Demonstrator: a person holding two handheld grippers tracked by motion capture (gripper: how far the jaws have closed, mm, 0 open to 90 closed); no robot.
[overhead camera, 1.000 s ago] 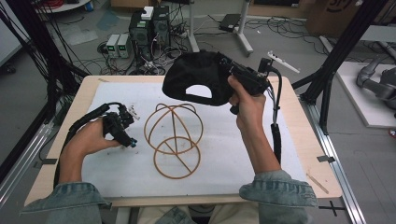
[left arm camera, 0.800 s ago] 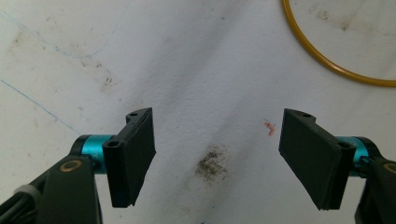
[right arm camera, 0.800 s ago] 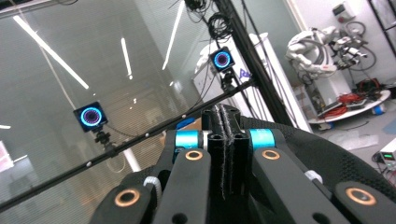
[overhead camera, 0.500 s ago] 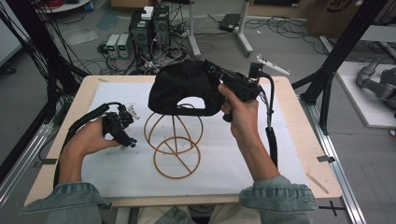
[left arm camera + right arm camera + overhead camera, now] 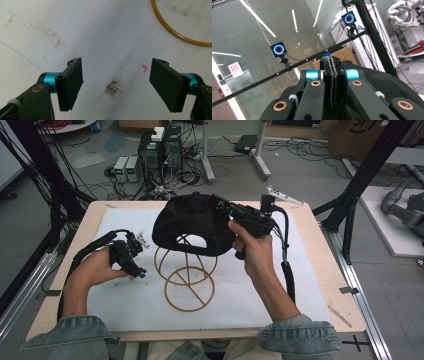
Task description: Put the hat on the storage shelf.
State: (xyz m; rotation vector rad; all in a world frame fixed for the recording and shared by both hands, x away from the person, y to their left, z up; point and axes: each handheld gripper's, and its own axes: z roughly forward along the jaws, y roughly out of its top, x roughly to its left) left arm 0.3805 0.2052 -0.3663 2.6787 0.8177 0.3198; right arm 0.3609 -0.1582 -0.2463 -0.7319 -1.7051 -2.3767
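**Hanging cap on wire stand: risks from here**

Holding the black fabric baseball cap (image 5: pixel 192 222) by its edge, the right gripper (image 5: pixel 225 211) has its jaws pressed together on a thin fold of cloth; in the right gripper view the pads (image 5: pixel 331 75) meet with only a sliver of fabric between. The cap hangs in the air over the top of the gold wire globe-shaped stand (image 5: pixel 186 272), its rear opening facing the person, not yet seated.

The left gripper (image 5: pixel 136 256) rests on the white padded table mat (image 5: pixel 280 290) just beside the stand, jaws spread wide with nothing between them, bare mat below.

Risks, as I judge them:
- Thin pinch: the fabric could slip out if the cap snags a wire loop.
- The stand looks light and nobody is bracing it. A sideways push from the cap could tip it or slide it.
- The crown hides the stand's top, so an off-centre drop could leave the cap lopsided or falling off.
- A wire could catch in the rear opening.
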